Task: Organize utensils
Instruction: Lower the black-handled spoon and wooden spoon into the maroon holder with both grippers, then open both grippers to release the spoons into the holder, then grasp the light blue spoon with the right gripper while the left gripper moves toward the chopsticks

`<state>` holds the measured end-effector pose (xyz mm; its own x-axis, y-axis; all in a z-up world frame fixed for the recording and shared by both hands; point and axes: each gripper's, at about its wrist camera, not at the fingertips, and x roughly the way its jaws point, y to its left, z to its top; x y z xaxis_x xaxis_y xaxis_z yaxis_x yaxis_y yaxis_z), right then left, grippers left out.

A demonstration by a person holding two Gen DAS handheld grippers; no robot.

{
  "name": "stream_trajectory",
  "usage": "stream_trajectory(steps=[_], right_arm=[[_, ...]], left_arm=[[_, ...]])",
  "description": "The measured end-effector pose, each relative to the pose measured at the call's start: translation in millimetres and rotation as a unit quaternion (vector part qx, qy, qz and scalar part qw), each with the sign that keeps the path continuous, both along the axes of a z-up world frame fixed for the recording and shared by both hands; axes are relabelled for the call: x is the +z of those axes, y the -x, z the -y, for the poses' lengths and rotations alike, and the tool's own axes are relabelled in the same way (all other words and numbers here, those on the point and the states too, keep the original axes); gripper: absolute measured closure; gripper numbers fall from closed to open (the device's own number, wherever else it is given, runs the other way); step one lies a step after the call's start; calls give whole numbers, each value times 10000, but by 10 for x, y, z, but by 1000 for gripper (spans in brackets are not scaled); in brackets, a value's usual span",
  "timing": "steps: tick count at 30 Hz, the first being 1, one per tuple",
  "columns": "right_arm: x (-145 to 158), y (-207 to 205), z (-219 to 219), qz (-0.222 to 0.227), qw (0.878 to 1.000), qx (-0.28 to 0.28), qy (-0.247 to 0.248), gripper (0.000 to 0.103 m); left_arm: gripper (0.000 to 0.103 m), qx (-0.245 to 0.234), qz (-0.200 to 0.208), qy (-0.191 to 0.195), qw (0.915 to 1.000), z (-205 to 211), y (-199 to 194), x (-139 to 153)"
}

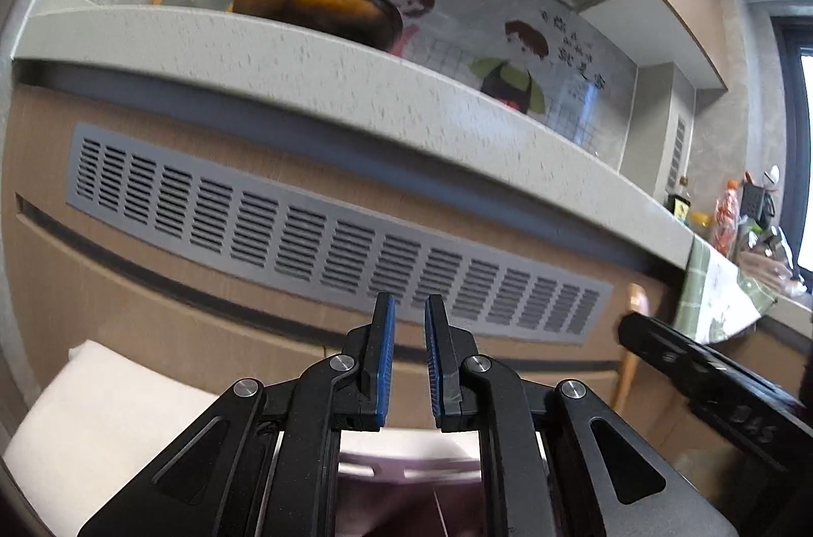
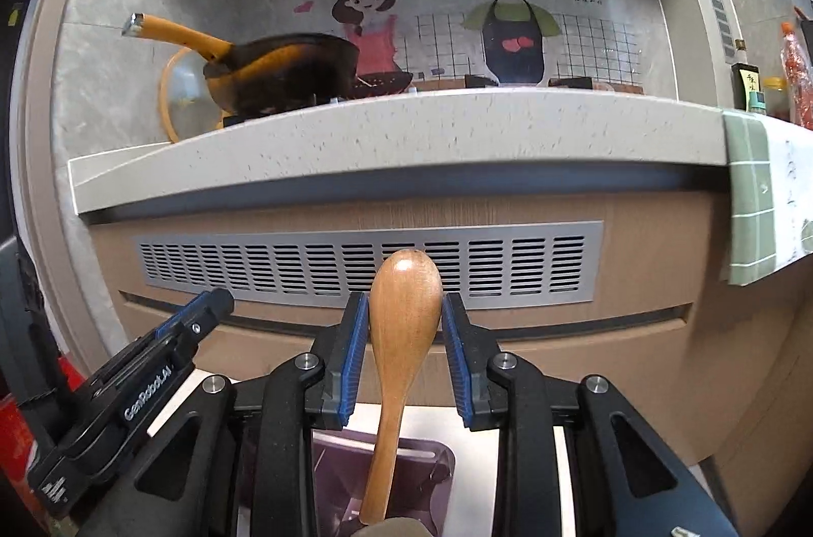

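Standing upright between the blue-padded fingers (image 2: pixel 355 364) of the right gripper (image 2: pixel 405 364), a wooden spoon (image 2: pixel 401 334), bowl end up, handle running down into a translucent purple holder (image 2: pixel 330 476) just below; jaws spread slightly wider than the spoon's bowl, slim gaps showing on both sides, so flanking rather than pinching it. Sitting under the holder, a white surface (image 2: pixel 477 461). Reaching in from the lower left of the right wrist view, the left gripper (image 2: pixel 198 318), black with a blue pad and a "GenRobot.AI" mark along its body. Hovering in its own view, the left gripper (image 1: pixel 409 364), jaws parted by a narrow gap, gripping nothing, with the purple holder (image 1: pixel 406 471) blurred beneath and the white surface (image 1: pixel 101 415) to the left. Showing at the right edge there, the black right gripper (image 1: pixel 711 379) with the spoon (image 1: pixel 632 344) rising just behind it. Running beyond both, a wood-grain cabinet front (image 2: pixel 559 349) carrying a grey slotted vent panel (image 2: pixel 366 267), topped by a pale speckled countertop (image 2: pixel 406 140). Draping over the counter's right edge, a green-and-white cloth (image 2: pixel 752 201). Resting farther back on the counter, a dark wok with a yellow handle (image 2: pixel 284 74), a glass lid with a yellow rim (image 2: pixel 178 95) leaning behind it, and bottles (image 2: pixel 752 85) at the far right. Covering the wall, a cartoon decal of a girl and a boy in aprons (image 2: pixel 442 19).
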<state>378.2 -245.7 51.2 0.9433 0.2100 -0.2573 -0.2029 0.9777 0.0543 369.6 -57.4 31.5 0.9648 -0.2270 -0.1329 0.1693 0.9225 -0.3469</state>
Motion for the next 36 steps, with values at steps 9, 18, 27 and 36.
stream_trajectory(steps=[9, 18, 27, 36], right_arm=[[-372, -63, 87, -921, 9949, 384, -176, 72], [-278, 599, 157, -987, 9948, 228, 66, 68], [-949, 1043, -228, -2124, 9601, 1161, 1399, 67], [-1431, 697, 415, -2937, 9496, 290, 1054, 67]], left_arm=[[64, -614, -747, 511, 9940, -267, 274, -43], [61, -440, -985, -124, 9941, -546, 1012, -43], [61, -521, -2086, -932, 9721, -746, 1557, -571], [61, -674, -2927, -922, 9494, -883, 1661, -1039]])
